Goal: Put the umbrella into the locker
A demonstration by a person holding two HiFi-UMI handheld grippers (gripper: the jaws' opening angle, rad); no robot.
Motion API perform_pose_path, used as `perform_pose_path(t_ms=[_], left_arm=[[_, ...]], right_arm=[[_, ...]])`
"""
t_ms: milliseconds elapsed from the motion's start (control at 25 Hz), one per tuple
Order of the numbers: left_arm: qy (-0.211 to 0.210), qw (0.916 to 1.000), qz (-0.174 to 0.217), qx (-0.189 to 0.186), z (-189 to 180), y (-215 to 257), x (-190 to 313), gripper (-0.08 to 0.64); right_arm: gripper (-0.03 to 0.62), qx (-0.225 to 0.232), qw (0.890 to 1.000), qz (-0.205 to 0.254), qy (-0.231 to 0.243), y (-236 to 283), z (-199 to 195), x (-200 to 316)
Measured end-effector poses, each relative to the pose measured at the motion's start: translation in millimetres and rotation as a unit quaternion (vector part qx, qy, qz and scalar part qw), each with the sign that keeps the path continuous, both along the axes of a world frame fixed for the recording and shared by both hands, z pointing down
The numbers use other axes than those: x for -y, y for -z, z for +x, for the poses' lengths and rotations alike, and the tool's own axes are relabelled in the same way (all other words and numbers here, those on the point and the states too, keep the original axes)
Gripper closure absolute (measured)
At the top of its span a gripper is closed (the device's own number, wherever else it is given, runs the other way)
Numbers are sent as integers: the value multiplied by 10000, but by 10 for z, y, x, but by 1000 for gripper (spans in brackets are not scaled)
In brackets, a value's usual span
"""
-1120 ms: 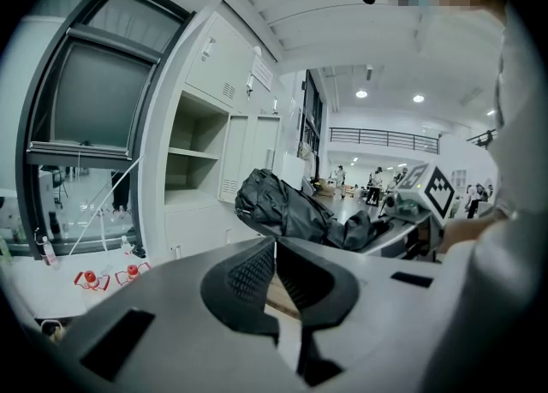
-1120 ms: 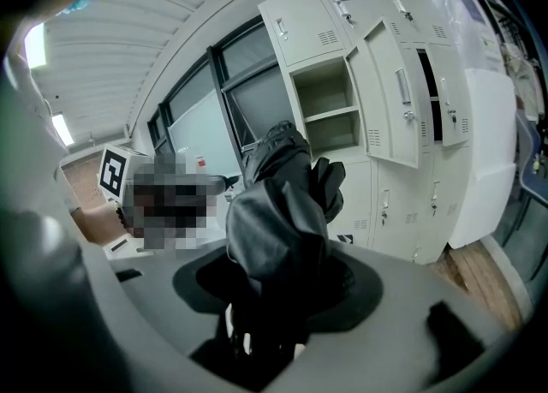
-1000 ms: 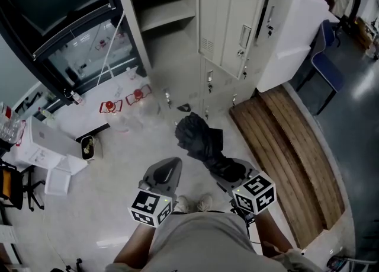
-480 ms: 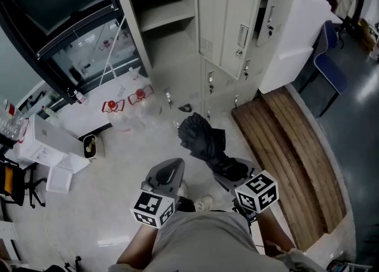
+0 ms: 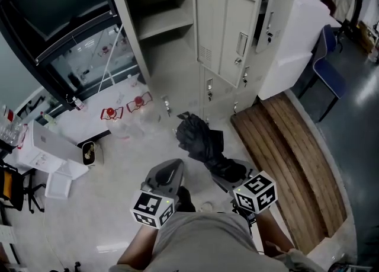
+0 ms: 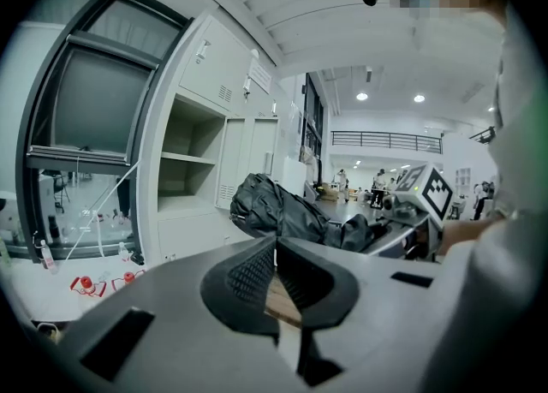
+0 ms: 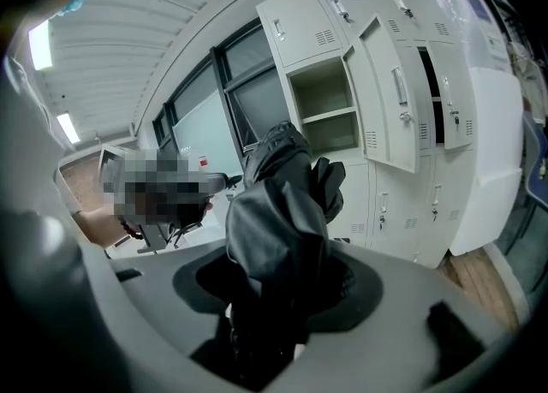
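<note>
Nearest you, the left tongs [image 5: 170, 169] are closed on nothing: in the left gripper view their pads meet at the tips with no object between them. You carry them low, just beside the load. I judge this keeps them free to steady a door if one needs it.

Just to their right, the right tongs [image 5: 224, 169] are clamped on the umbrella [image 5: 199, 139]. The right gripper view shows black folded fabric filling the gap between the jaws, gripped at its near end. The bulk of the umbrella projects forward beyond the tongs, over the floor [image 5: 136, 146], touching nothing else. That end-on hold appears deliberate, since it puts the free end foremost, ready to enter an opening first.

Beyond it stands the locker [image 5: 177, 81]. Its upper compartment [image 5: 169, 51] is open and bare apart from one shelf [image 5: 166, 25], and its door [image 5: 228, 31] is swung out to the right. The umbrella is not yet inside and is well apart from the compartment.

In my judgement you are on the approach, and the load must be brought up to the opening before insertion. Mind the edge of the open door on the right of your path.
</note>
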State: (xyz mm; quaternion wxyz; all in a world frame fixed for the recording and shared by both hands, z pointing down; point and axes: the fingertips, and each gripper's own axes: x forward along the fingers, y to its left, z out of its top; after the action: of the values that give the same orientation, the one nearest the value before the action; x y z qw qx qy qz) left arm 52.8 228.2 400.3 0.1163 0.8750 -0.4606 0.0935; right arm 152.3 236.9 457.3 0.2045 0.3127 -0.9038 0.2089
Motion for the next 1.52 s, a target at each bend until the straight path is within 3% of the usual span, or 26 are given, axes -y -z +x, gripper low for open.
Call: perform_pose_path(t_ms=[800, 1520], left_arm=[[-64, 9999, -62, -105, -270, -174, 961, 540], [-482, 9986, -153, -182, -593, -98, 2149, 540]], right_arm=[[365, -84, 9998, -115, -157, -152, -226, 895], [365, -148, 9979, -263, -565, -108, -563, 1981]])
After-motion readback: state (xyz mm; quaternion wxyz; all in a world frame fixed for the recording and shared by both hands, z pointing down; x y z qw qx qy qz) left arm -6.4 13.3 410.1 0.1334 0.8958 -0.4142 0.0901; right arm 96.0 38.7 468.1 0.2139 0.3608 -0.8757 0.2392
